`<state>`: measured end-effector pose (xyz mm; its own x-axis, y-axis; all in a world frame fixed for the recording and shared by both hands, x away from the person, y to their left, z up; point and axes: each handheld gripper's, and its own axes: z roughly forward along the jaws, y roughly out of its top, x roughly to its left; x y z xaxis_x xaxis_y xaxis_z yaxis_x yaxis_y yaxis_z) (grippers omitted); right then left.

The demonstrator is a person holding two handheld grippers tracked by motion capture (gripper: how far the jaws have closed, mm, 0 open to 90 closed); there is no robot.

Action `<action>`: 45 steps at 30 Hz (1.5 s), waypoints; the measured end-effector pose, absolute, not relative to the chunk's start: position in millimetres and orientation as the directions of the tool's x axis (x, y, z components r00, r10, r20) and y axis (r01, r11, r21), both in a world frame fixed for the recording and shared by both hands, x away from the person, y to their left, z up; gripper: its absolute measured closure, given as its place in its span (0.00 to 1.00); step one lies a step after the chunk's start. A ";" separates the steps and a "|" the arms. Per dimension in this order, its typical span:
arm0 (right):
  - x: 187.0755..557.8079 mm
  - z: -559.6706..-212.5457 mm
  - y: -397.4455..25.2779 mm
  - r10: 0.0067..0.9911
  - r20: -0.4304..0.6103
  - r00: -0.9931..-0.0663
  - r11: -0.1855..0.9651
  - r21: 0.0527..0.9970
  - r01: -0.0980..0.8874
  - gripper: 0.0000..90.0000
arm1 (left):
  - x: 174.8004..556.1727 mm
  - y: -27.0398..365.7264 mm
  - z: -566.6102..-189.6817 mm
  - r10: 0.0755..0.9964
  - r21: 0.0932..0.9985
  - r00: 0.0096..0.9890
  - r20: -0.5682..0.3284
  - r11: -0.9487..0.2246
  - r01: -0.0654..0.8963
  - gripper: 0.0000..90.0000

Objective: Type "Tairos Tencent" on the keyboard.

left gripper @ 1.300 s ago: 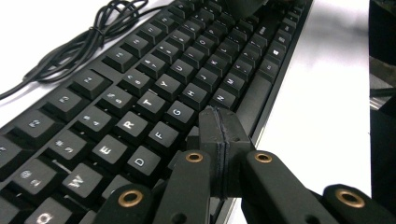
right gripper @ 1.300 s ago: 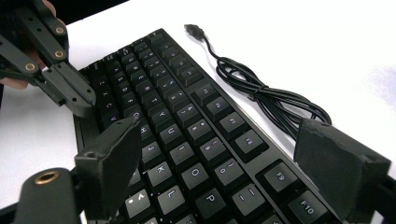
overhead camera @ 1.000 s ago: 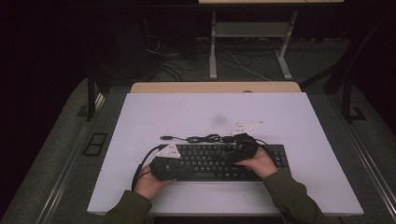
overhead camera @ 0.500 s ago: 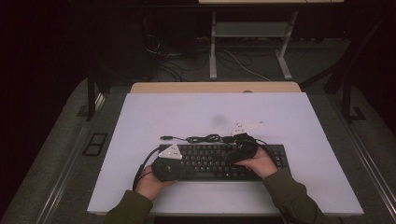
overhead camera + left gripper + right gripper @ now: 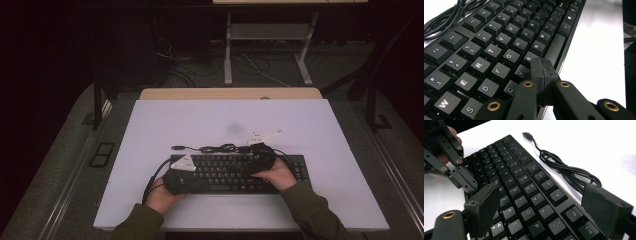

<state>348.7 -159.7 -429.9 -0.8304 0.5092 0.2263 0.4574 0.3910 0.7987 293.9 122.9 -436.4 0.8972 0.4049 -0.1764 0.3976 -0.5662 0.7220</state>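
A black keyboard (image 5: 222, 173) lies flat on the white table, near its front edge. Its bundled cable (image 5: 220, 148) rests just behind it, ending in a USB plug (image 5: 177, 147). My left gripper (image 5: 197, 182) is at the keyboard's left end. In the left gripper view it (image 5: 541, 65) is shut with nothing in it, tips just over the V and B keys (image 5: 527, 57). My right gripper (image 5: 250, 167) hovers above the right half, and its jaws (image 5: 544, 206) stand wide open over the keyboard (image 5: 524, 187). The cable (image 5: 566, 170) lies beyond. The left gripper (image 5: 456, 170) also shows there.
The white table (image 5: 225, 120) has bare room behind and beside the keyboard. A wooden strip (image 5: 230, 93) runs along its far edge. Beyond it are a metal stand (image 5: 267, 50) and loose floor cables (image 5: 180, 65). Dark rails flank the table.
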 end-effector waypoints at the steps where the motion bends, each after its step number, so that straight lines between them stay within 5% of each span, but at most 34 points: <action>1: 348.7 -429.9 -159.8 0.509 0.226 -0.830 0.391 0.799 0.457 0.17 | 294.3 123.1 -436.1 0.406 0.723 0.897 -0.172 -0.567 0.395 0.99; 8: 348.3 -428.9 -160.5 0.509 0.226 -0.831 0.390 0.800 0.457 0.17 | 295.1 125.4 -434.8 0.423 0.731 0.889 -0.177 -0.548 0.406 0.98; 19: 344.6 -425.6 -166.0 0.510 0.249 -0.823 0.382 0.792 0.477 0.18 | 295.6 127.7 -429.2 0.447 0.762 0.870 -0.211 -0.482 0.432 0.79; 36: 334.0 -423.2 -185.8 0.488 0.260 -0.833 0.387 0.791 0.473 0.56 | 301.5 125.6 -427.5 0.485 0.783 0.849 -0.210 -0.436 0.443 0.35; 45: 324.6 -422.5 -198.5 0.472 0.247 -0.846 0.408 0.789 0.458 0.78 | 305.9 121.2 -426.2 0.510 0.788 0.836 -0.204 -0.421 0.449 0.23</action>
<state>324.6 -198.5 -422.5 -0.8461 0.4725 0.2466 0.4582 0.4084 0.7895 305.9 121.2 -426.2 0.8357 0.5098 -0.2042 0.4494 -0.4210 0.7879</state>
